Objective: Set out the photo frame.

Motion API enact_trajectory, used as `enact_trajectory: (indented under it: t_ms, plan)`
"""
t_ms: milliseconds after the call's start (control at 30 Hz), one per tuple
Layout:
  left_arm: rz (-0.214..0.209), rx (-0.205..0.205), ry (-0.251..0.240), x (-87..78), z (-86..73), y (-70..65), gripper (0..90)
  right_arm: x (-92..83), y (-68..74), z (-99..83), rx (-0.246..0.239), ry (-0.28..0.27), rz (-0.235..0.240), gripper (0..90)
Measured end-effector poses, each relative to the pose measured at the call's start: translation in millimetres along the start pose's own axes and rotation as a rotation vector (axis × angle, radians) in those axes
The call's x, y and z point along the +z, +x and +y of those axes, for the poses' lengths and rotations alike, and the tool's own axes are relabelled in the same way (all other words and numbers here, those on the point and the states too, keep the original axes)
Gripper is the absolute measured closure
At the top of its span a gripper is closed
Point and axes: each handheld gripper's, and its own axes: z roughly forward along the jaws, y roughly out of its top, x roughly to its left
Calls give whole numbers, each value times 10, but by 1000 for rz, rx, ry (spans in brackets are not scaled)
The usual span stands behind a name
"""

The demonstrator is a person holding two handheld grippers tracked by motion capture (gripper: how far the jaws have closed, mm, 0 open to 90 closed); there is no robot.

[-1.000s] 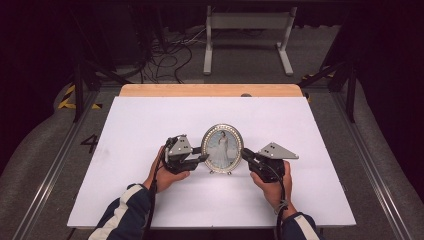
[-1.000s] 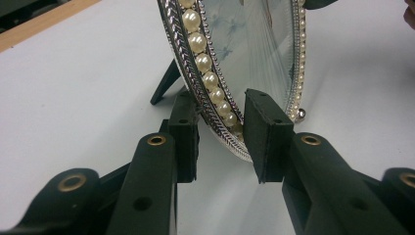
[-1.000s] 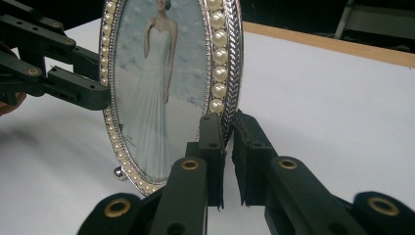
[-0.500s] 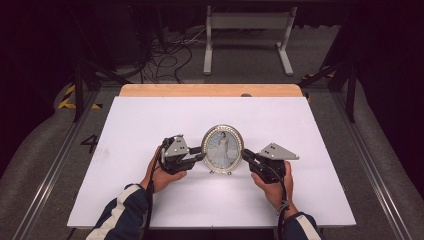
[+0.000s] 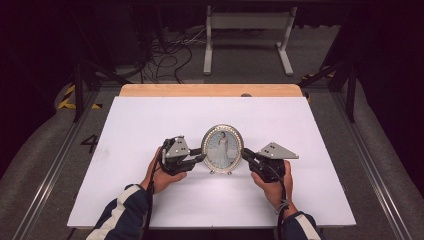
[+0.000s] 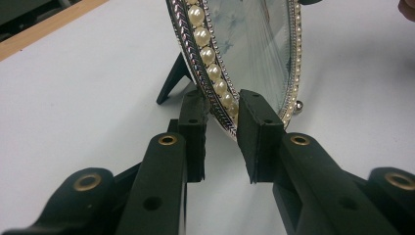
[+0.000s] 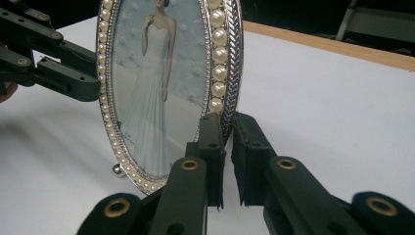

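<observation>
**Pearl-edged oval frame held at both sides on a white surface**

Pearl beads and a silver braided rim ring the oval picture frame [image 5: 222, 148], which stands upright a little nearer than the middle of the white surface [image 5: 150, 120]. Behind its glass is a photograph of a figure in a long white dress. In the left gripper view a dark prop leg [image 6: 172, 81] slants from the frame's back down to the surface, and a small silver ball foot [image 6: 299, 105] sits under the lower rim.

The left gripper [image 5: 199, 157] comes in from the frame's left side. Its jaws have just been closing, with the frame's edge between them; in the left gripper view one pad lies against the back of the rim and the other against the beaded front, so they grip the frame's left edge.

The right gripper [image 5: 245, 156] meets the frame from the right. In the right gripper view its jaws stand close together, clamped on the right rim just below the row of large pearls [image 7: 217, 63], one pad on the front and one behind.

A hand [image 5: 162, 176] in a dark sleeve with a white stripe carries the left gripper, and another hand [image 5: 272, 187] carries the right one. A bare wooden strip [image 5: 210, 90] runs along the far edge of the surface.
</observation>
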Motion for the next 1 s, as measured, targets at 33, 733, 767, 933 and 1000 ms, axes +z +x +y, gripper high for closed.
enact_trajectory:
  t_ms: [33,733,767,933,1000]
  plan:
    - [1,-2,1,-1,-1,-1,734,1,0,1,-1,0,-1,828]
    - [7,10,10,7,-3,-23,730,18,-6,3,-7,6,-2,823]
    - [7,9,9,7,-6,-20,730,18,-5,2,-8,7,-2,823]
    - [7,9,7,7,-8,-19,730,17,-1,-5,-15,12,-3,824]
    - [7,11,8,7,-8,-18,730,19,0,-9,-27,15,-5,825]
